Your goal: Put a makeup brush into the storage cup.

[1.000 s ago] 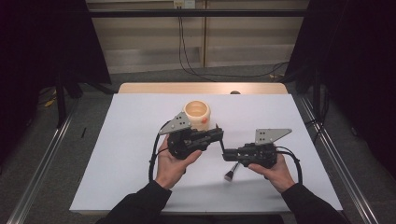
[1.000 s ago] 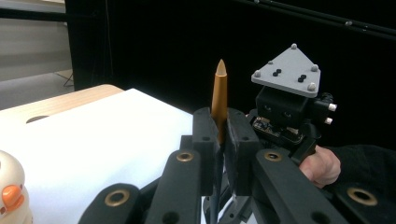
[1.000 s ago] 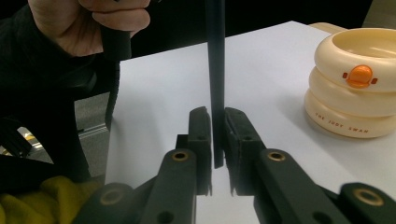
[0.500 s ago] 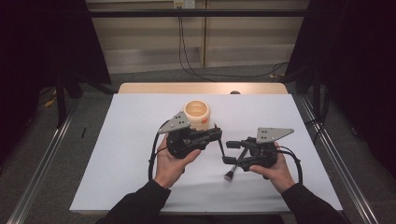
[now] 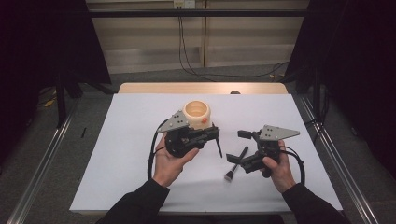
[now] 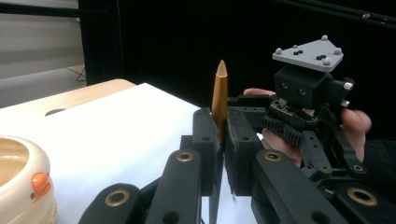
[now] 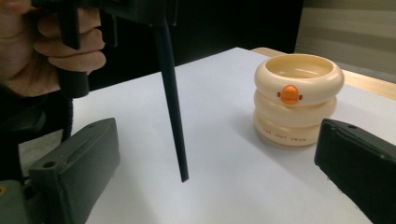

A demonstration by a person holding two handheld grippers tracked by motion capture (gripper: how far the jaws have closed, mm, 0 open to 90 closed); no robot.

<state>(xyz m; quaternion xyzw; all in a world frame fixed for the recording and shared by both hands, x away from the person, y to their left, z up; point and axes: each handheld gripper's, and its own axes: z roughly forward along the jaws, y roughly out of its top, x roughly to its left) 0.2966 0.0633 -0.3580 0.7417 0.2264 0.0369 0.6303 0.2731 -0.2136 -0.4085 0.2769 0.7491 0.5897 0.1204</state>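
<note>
The left tongs (image 5: 213,132) are pinched tight on a slim stick (image 6: 220,93). In the left gripper view its golden pointed end stands up above the shut jaws. In the right gripper view its black shaft (image 7: 172,102) hangs down from those tongs, its tip above the white counter (image 5: 130,140).

The right tongs (image 5: 238,146) stand wide with nothing between them. Their jaws have just been opening, and the right gripper view shows bare counter in the gap. Just under and beside the near jaw of these tongs a small black brush (image 5: 236,162) lies flat on the counter, bristle end toward the person, with no pad pressing on it. This reads as a release: the brush is free, and the right tongs are available for another grasp.

Just beyond the left tongs, on their far side from the person, stands a cream pot (image 5: 196,114) made of stacked rings, open at the top, with an orange knob on its side. From the right tongs it sits ahead and off to one side, apart from them.

The likely work is loading the pot. The stick is held nearest to it, while the brush waits on the counter for picking up.
</note>
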